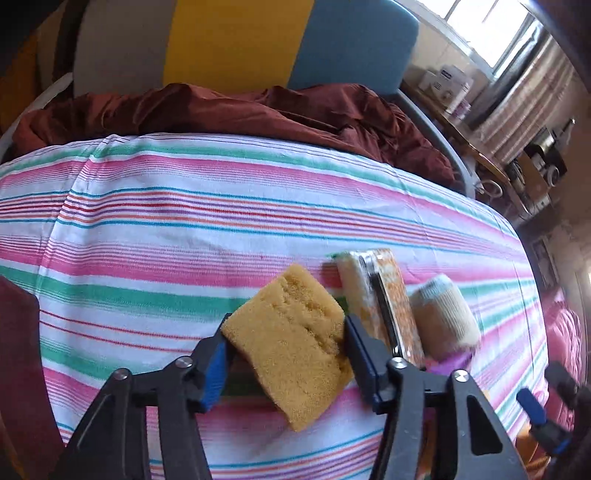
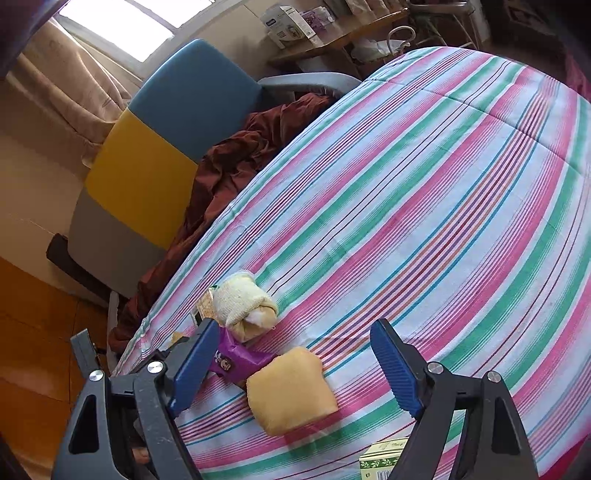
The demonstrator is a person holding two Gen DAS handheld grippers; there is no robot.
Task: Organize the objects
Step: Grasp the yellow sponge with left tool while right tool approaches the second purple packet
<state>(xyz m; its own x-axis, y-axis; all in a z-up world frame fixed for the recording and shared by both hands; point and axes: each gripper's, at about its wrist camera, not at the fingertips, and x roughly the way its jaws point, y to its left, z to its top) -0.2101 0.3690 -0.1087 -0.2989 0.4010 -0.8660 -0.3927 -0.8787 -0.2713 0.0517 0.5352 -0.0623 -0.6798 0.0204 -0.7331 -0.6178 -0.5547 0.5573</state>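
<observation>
My left gripper (image 1: 284, 347) is shut on a yellow sponge (image 1: 291, 339) and holds it tilted just above the striped bed sheet (image 1: 184, 229). Right of it lie an orange-patterned packet (image 1: 384, 295) and a rolled cream sock (image 1: 443, 314). My right gripper (image 2: 295, 358) is open and empty above the sheet (image 2: 443, 184). Between its fingers lies a soft yellow pad (image 2: 291, 391). Beyond that are a purple packet (image 2: 240, 360) and the sock roll (image 2: 243, 302). The right gripper also shows at the left wrist view's right edge (image 1: 543, 410).
A dark red blanket (image 1: 258, 110) is bunched at the bed's far side against a grey, yellow and blue headboard (image 1: 240, 40). A green box (image 2: 384, 458) lies at the sheet's near edge. A cluttered wooden shelf (image 2: 332, 33) stands by the window.
</observation>
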